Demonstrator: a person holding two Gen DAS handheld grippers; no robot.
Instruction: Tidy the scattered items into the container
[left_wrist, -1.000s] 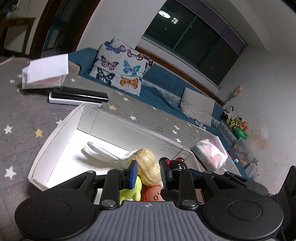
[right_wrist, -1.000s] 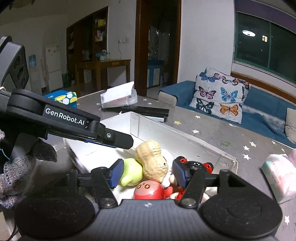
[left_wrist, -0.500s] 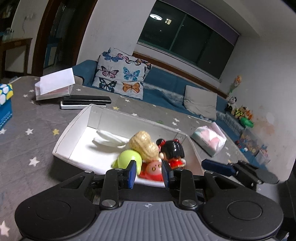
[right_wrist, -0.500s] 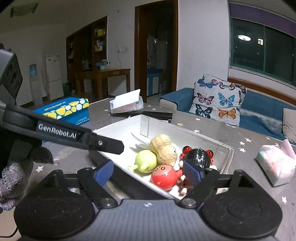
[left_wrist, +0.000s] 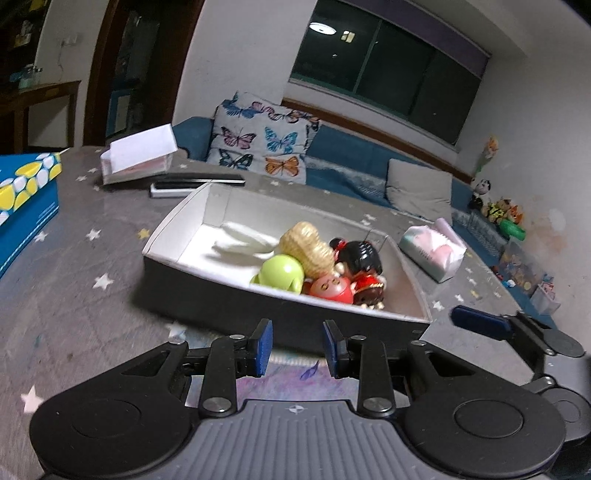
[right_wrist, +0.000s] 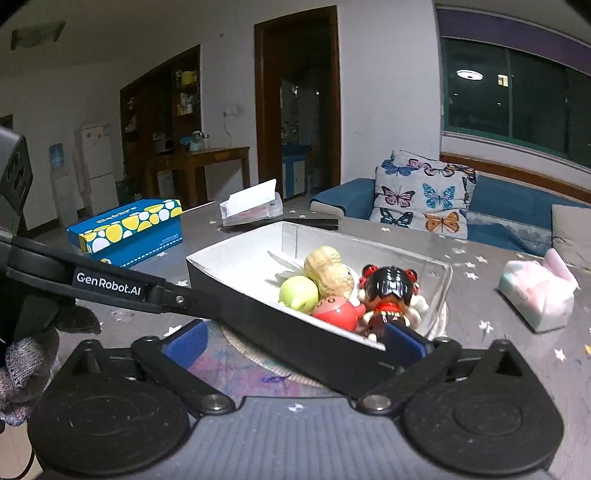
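1. Your left gripper hangs just short of the container's near dark wall, fingers spread with nothing between them. The toys lie ahead of it and slightly right.
2. Your right gripper is spread wider and also holds nothing. Its right pad looks to be against the container's near corner, though contact is hard to confirm.
3. The container's long axis runs from near-right to far-left. Both grippers face its long near side, the right one closer.
4. Inside, bunched at the near-right end, are a peanut toy, a green round toy, a red round figure and a black-haired doll. A white item, too blurred to name, lies behind them.
5. No loose toy shows beside the container — tidying looks nearly done.
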